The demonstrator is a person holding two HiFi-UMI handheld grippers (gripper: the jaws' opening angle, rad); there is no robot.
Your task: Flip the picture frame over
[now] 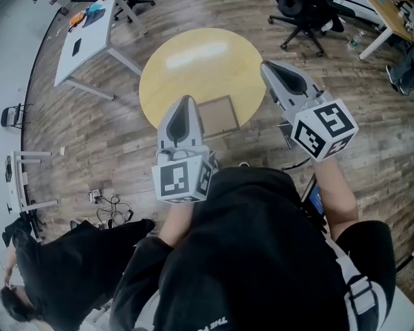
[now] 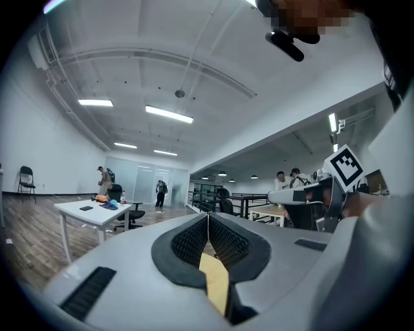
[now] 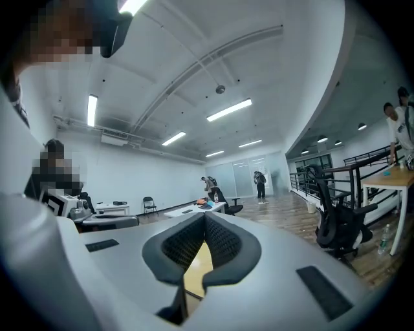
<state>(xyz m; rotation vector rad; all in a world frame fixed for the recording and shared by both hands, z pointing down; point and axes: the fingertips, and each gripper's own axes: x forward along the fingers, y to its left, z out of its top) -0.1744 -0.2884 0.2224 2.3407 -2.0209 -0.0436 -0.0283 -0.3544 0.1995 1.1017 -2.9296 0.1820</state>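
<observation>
A picture frame (image 1: 218, 116) lies flat, brown backing up, near the front edge of a round yellow table (image 1: 194, 61). My left gripper (image 1: 186, 100) hangs above the table's front edge, just left of the frame, jaws shut and empty. Off the table's right side, my right gripper (image 1: 266, 66) is held higher, jaws also shut with nothing between them. Both point level, so each gripper view looks across the room; only a sliver of yellow table top (image 2: 215, 278) (image 3: 197, 265) shows behind the closed pads.
A white desk (image 1: 87, 35) stands at the back left and a black office chair (image 1: 304, 16) at the back right. Cables (image 1: 110, 210) lie on the wooden floor at left. A person in black (image 1: 58, 258) crouches at lower left. Several people stand far off in the room.
</observation>
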